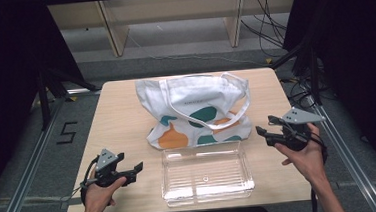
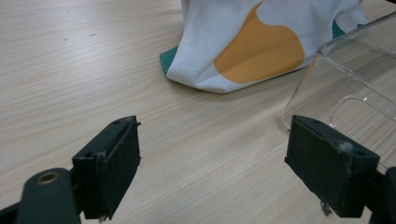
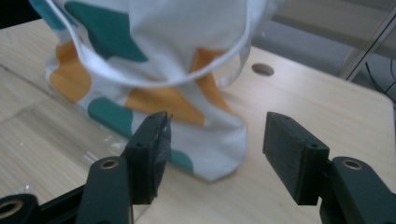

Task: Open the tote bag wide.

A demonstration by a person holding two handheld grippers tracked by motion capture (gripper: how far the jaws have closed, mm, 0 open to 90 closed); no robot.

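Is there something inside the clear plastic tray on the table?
No, the clear tray is empty in the high view; the cloth bag stands behind it.

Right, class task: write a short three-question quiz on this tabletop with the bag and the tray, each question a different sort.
1. True or false: the tote bag lies inside the clear tray.
2. Which tool is nearer the bag's handle: A left tool, B right tool?
3. Fill in: both tools hold ____.

Key: 1 false, it stands behind the tray on the table; 2 B; 3 nothing.
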